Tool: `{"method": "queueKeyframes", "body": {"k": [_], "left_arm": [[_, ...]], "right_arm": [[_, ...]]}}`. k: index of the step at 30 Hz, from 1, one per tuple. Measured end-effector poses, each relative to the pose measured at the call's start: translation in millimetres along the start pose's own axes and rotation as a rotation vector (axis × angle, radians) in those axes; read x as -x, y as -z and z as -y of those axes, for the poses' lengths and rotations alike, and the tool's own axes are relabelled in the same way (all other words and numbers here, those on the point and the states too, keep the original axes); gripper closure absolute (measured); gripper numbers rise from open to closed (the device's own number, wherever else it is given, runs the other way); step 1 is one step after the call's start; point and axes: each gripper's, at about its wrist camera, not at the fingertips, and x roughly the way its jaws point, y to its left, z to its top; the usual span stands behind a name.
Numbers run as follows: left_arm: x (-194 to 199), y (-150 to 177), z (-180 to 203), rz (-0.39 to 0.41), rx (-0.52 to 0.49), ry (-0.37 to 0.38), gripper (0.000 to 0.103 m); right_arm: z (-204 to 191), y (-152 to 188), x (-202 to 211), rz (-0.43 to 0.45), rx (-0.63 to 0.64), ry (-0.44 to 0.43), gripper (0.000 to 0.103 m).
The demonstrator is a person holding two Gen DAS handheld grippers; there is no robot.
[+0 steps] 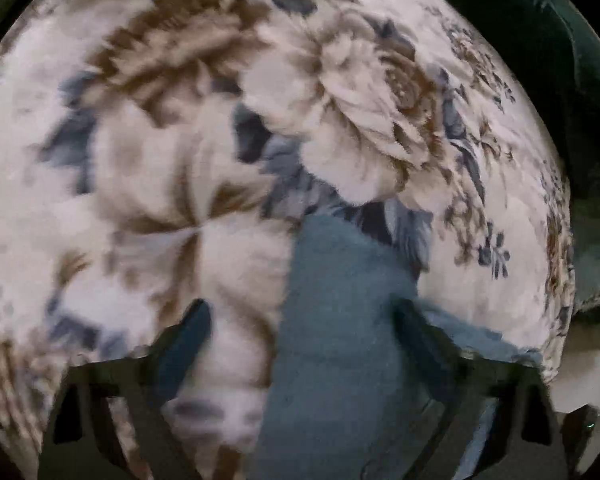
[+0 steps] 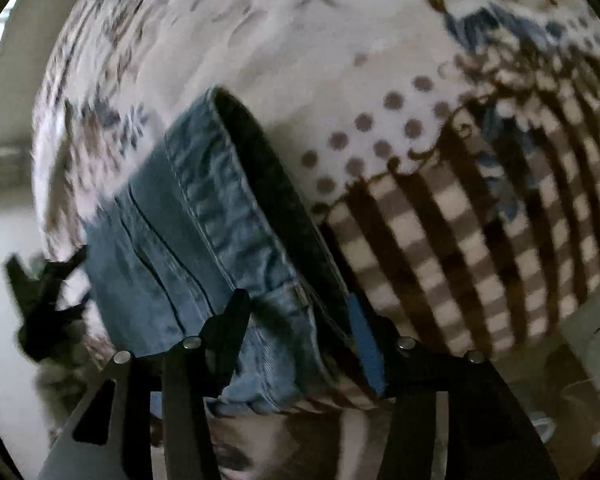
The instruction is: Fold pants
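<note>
The jeans (image 2: 204,240) are running long from near to far between the right gripper (image 2: 296,320) jaws. Those jaws are sitting half-open around the hem, grip unclear. The left gripper (image 1: 300,320) is also straddling denim, hard to tell.

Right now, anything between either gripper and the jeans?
Nothing visible. In the right wrist view the jeans lie on the patterned blanket with their edge already between the right gripper fingers. In the left wrist view the denim runs straight up between the left gripper fingers.

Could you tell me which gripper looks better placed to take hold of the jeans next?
Probably right: the right gripper straddles the jeans' hemmed edge, while the left gripper frames only a blurred corner.
</note>
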Motion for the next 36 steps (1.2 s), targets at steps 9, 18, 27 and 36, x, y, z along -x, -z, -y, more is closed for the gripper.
{"method": "queueKeyframes", "body": {"k": [9, 18, 27, 36], "left_arm": [[-6, -9, -41, -0.032, 0.218, 0.221, 0.063], [44, 45, -24, -0.005, 0.033, 0.172, 0.007], [25, 107, -54, -0.042, 0.102, 0.157, 0.024], [27, 102, -58, -0.017, 0.052, 0.221, 0.054]], "right_arm": [[17, -10, -25, -0.037, 0.009, 0.017, 0.073], [39, 31, 2, -0.010, -0.139, -0.247, 0.016], [21, 59, -86, -0.103, -0.193, -0.450, 0.023], [-5, 54, -70, 0.022, -0.086, -0.474, 0.060]]}}
